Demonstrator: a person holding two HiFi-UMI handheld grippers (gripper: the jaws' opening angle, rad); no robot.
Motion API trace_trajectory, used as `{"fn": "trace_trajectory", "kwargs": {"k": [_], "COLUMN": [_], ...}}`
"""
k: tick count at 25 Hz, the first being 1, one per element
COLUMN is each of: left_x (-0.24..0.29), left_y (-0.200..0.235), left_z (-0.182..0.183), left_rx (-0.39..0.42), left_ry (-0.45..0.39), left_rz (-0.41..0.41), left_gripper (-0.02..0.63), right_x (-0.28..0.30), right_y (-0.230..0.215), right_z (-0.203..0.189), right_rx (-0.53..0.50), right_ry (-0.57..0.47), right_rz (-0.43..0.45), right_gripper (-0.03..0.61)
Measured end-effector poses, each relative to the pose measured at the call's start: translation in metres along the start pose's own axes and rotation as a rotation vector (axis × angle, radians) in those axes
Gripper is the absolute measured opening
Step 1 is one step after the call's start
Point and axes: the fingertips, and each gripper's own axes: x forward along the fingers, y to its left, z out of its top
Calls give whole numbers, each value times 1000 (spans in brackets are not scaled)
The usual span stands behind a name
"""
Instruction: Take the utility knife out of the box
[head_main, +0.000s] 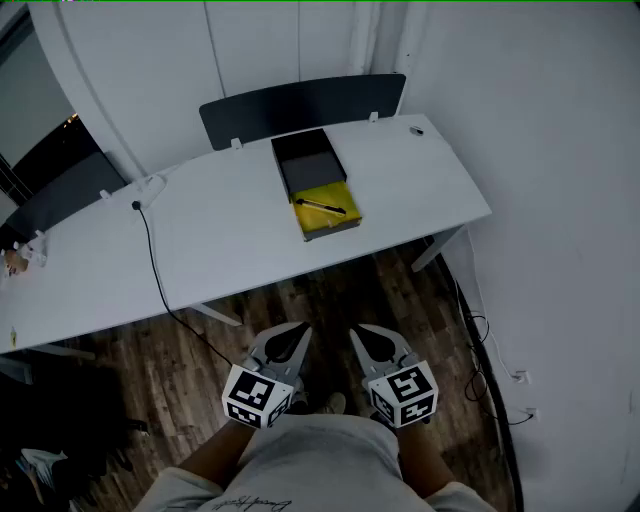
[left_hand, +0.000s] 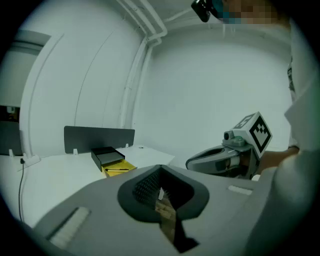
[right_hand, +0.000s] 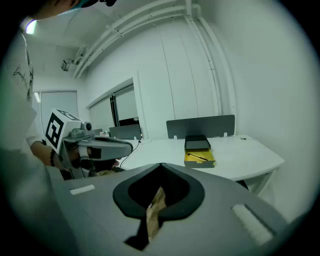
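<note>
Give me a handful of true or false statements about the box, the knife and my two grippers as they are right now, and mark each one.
1. The utility knife lies in the yellow part of the box. True.
2. The right gripper holds the knife. False: it is shut on nothing, well short of the desk.
3. The box sits on the white desk. True.
4. The left gripper hovers over the box. False: it is held low above the wooden floor, shut and empty.
</note>
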Motion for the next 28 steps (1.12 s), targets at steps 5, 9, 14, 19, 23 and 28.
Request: {"fn": "trace_trajectory", "kwargs": {"k": [5, 9, 14, 19, 23, 28], "left_x": [0, -1, 0, 0, -4, -14], "left_y": [7, 13, 19, 29, 41, 62], "left_z": [0, 0, 0, 1, 2, 6], "left_rx": [-3, -6, -13, -18, -21, -18], "left_ry": [0, -1, -2, -7, -16, -27], "left_rz": [-3, -3, -9, -17, -21, -23], "left_gripper": [0, 0, 0, 0, 0, 0], "right_x": [8, 14, 21, 31, 41, 54], "right_y": [4, 8, 9, 14, 21, 35], "right_z": [0, 2, 5, 12, 18, 28], "right_rx": [3, 1, 22, 21, 17, -22], "right_ry": [6, 11, 0, -15, -21, -15], "right_rz": [3, 6, 9, 12, 12, 0], "right_gripper": [14, 14, 14, 15, 15, 15]}}
